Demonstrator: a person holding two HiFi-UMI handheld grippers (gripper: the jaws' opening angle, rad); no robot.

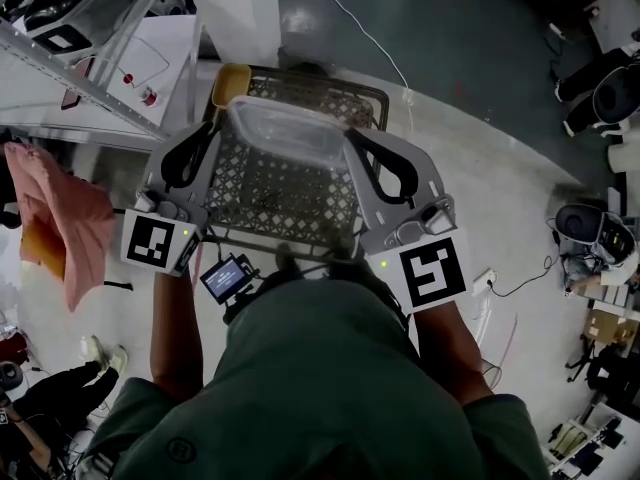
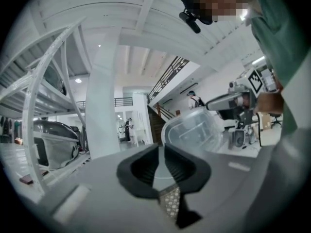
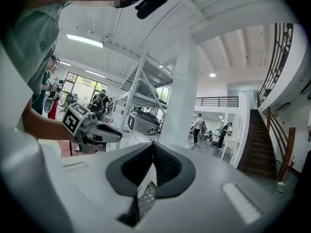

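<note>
Head view: the person is holding the left gripper [image 1: 200, 143] and the right gripper [image 1: 365, 148] over a dark lattice basket [image 1: 280, 193], one at each side. A clear plastic container [image 1: 290, 133] is sitting between the two grippers, over the far half of the basket, with its edges just beside both sets of jaws. Whether either gripper is touching it cannot be told. A yellow piece [image 1: 232, 83] is showing at the basket's far left corner. A pink cloth [image 1: 70, 218] is hanging to the left, below a metal rack [image 1: 80, 78].

Left gripper view: the jaws are standing slightly apart, leaving a narrow gap with nothing in it. The clear container is appearing beyond them to the right, and the right gripper is showing behind it. A white pillar [image 2: 102, 115] is rising to the left.

Right gripper view: the jaws are pressing together at their tips, gripping nothing. The left gripper is showing to the left, and a staircase [image 3: 265, 140] is running up at the right.
</note>
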